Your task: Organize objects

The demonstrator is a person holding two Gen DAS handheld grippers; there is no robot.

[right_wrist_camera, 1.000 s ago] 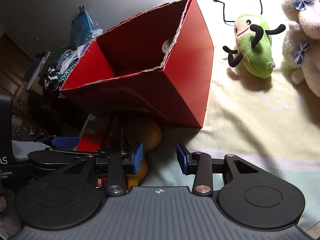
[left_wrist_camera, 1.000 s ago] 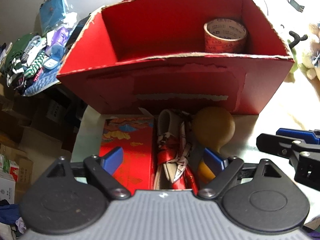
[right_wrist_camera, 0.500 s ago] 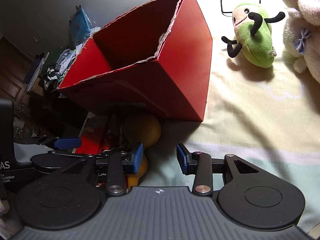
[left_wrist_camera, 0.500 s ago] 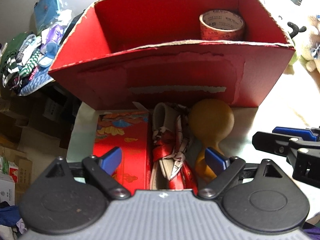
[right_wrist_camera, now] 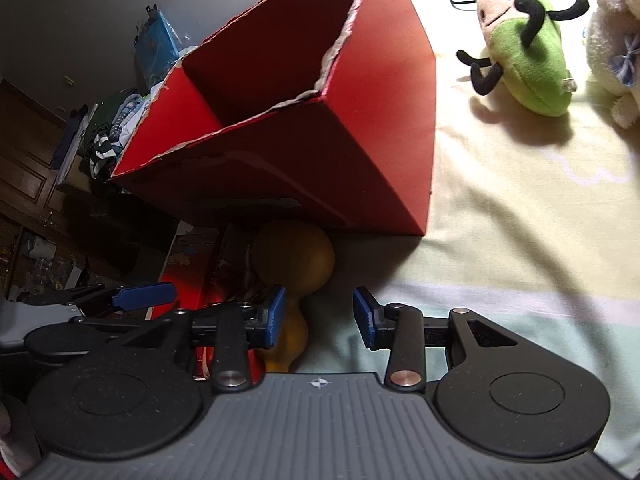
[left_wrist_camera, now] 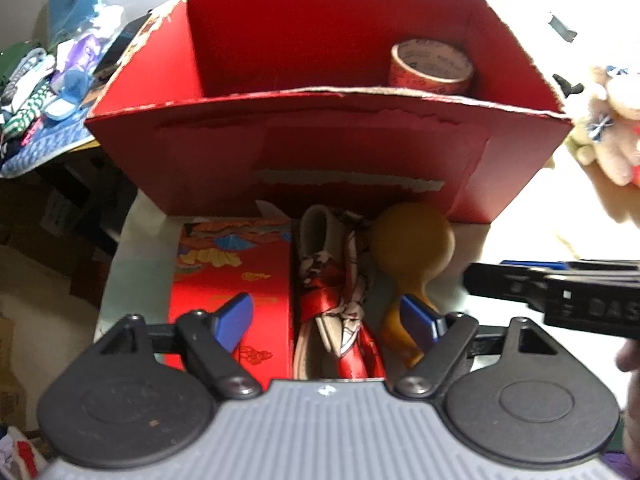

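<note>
Red box [left_wrist_camera: 320, 152]: tape roll [left_wrist_camera: 430, 66] inside, rt rear corner. In front, L to R: book [left_wrist_camera: 230, 276], shoe [left_wrist_camera: 332, 292], gourd [left_wrist_camera: 408, 256]. Left gripper [left_wrist_camera: 326, 318] jaws wide over shoe; right gripper [right_wrist_camera: 320, 316] jaws narrow, empty.

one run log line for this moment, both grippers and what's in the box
left gripper: open over shoe | right gripper: open, empty, beside gourd | red box: tape roll inside | shoe, gourd, flat red packet: outside box

likely a home bedroom: plush toys [right_wrist_camera: 528, 52] on a pale bedsheet [right_wrist_camera: 520, 220], piled clothes [right_wrist_camera: 108, 132], wooden cabinets [right_wrist_camera: 24, 168].
</note>
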